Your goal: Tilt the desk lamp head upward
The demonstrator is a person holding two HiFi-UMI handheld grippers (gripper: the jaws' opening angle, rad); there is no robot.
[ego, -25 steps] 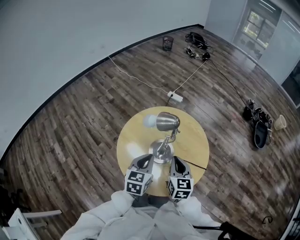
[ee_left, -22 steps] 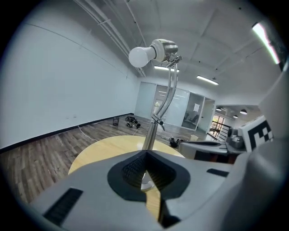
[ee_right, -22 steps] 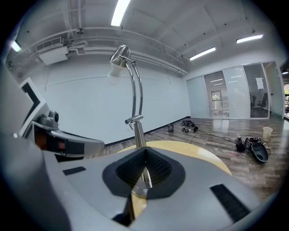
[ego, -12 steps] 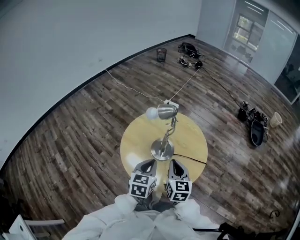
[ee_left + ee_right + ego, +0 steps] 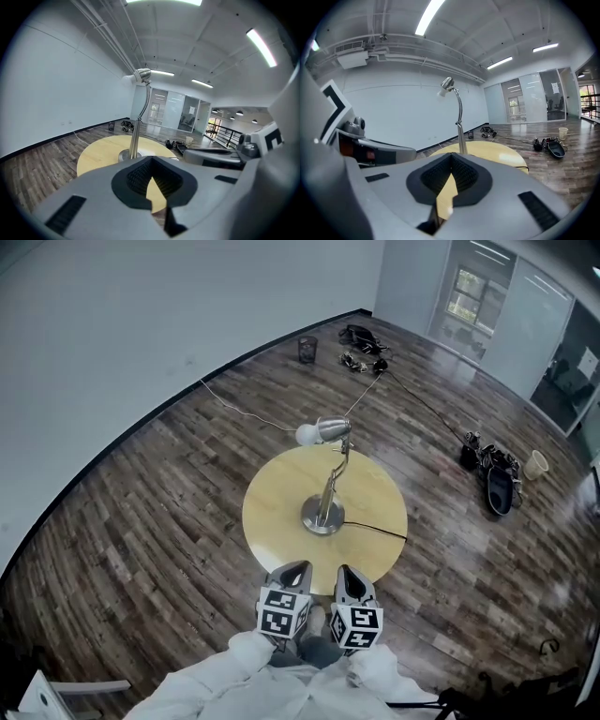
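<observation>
A silver desk lamp stands on a round yellow table [image 5: 272, 512]. Its round base [image 5: 322, 517] sits near the table's middle, and a thin stem rises to the metal head [image 5: 331, 430] with a white bulb [image 5: 306, 435] pointing left. The lamp head [image 5: 142, 74] shows high up in the left gripper view, and the lamp head [image 5: 447, 85] in the right gripper view too. My left gripper [image 5: 292, 574] and right gripper [image 5: 346, 579] hover side by side off the table's near edge, well short of the lamp. Both are shut and hold nothing.
A black cord [image 5: 375, 530] runs from the lamp base over the table's right edge. A white cable [image 5: 234, 409] lies on the wooden floor behind. Bags and shoes [image 5: 492, 474] lie at the right, a dark bin [image 5: 307, 350] by the far wall.
Both grippers have drawn back from the lamp base to beyond the table's near edge. The view has pulled away, so the lamp looks smaller and farther. Jaws stay shut.
</observation>
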